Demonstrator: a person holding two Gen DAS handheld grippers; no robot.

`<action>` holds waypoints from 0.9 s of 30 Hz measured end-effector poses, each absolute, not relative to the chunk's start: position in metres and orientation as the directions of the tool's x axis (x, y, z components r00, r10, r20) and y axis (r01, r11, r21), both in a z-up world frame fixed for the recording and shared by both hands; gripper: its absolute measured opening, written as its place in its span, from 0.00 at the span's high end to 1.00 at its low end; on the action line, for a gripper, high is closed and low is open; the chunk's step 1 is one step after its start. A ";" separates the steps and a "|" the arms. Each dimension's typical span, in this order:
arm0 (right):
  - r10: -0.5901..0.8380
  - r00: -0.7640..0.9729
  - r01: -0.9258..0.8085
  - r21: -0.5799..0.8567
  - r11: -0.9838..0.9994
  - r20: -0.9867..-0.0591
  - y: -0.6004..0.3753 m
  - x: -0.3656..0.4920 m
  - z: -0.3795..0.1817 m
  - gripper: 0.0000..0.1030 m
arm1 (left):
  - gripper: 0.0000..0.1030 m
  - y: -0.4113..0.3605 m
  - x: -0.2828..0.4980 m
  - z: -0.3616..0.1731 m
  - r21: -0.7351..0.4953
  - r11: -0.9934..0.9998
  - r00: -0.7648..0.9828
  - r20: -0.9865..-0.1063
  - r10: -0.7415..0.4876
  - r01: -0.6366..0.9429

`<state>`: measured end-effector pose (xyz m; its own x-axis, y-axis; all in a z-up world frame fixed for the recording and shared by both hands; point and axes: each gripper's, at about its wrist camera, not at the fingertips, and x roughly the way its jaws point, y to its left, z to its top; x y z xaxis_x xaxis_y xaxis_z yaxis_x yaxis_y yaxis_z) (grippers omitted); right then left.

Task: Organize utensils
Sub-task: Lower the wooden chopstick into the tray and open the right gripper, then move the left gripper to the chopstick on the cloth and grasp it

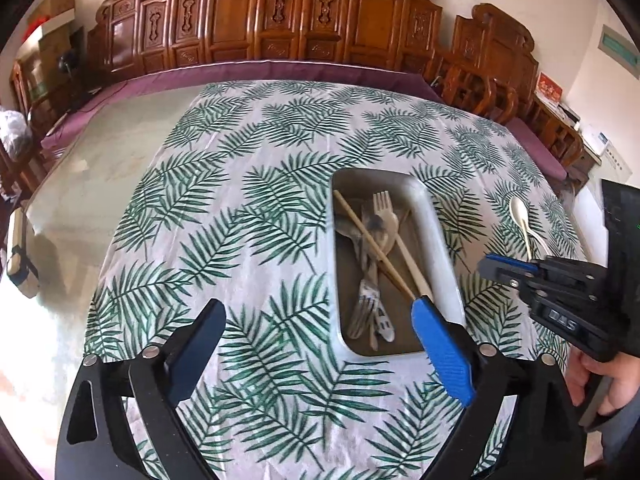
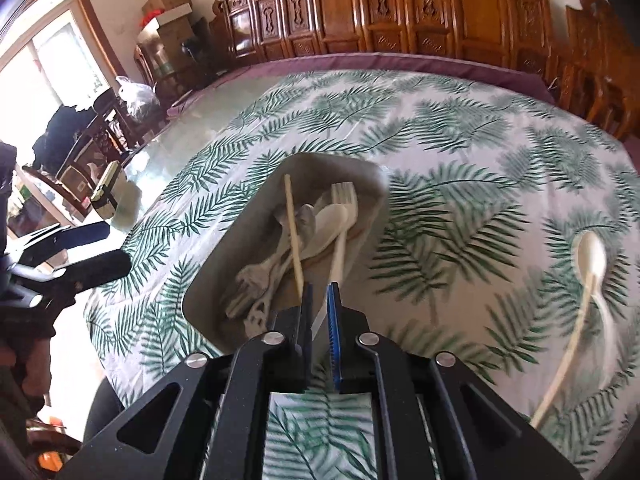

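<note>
A metal tray (image 1: 444, 256) (image 2: 360, 172) lies on the leaf-print cloth. It holds a wooden chopstick (image 1: 372, 240) (image 2: 294, 240), a cream fork (image 1: 384, 204) (image 2: 344, 200), a cream spoon and metal forks (image 1: 364, 312) (image 2: 256, 280). My left gripper (image 1: 318, 304) (image 2: 108, 248) is wide open at the tray's near left corner, with only cloth between its fingers. My right gripper (image 2: 320, 288) (image 1: 504, 268) hovers at the tray's near right edge. Its jaws are a narrow slit apart and grip nothing. Cream spoons (image 1: 520, 208) (image 2: 588, 256) lie on the cloth to the right of the tray.
The cloth (image 1: 248, 208) covers part of a glass-topped table with a purple border (image 1: 280, 68). Carved wooden chairs (image 1: 304, 16) line the far side. A small box (image 1: 18, 256) sits at the left table edge. A person's hand (image 1: 612, 380) grips the right tool.
</note>
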<state>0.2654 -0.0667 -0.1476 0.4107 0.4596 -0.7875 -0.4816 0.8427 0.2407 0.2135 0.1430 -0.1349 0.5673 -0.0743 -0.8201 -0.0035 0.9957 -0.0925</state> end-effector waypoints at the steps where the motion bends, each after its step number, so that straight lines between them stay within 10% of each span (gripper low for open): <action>1: 0.454 0.422 -0.478 0.233 0.847 -0.785 -0.075 0.260 -0.144 0.81 | 0.11 0.140 0.213 -0.134 -0.088 0.996 0.569 -0.819 -0.072 0.000; 8: 0.419 0.475 -0.447 0.198 0.872 -0.774 -0.118 0.236 -0.131 0.81 | 0.10 0.109 0.207 -0.125 -0.063 0.997 0.599 -0.798 -0.072 0.036; 20: 0.322 0.571 -0.336 0.142 0.931 -0.755 -0.204 0.211 -0.121 0.37 | 0.10 0.048 0.213 -0.122 -0.068 0.990 0.590 -0.797 -0.131 0.127; 27: 0.254 0.601 -0.244 0.129 0.961 -0.758 -0.261 0.210 -0.126 0.33 | 0.10 0.003 0.226 -0.129 -0.084 0.978 0.566 -0.805 -0.179 0.190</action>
<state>0.2102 -0.2607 -0.1263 0.6007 0.2543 -0.7579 -0.2441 0.9611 0.1290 0.2262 0.0031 -0.1292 0.5663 -0.1788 -0.8046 0.1901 0.9782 -0.0836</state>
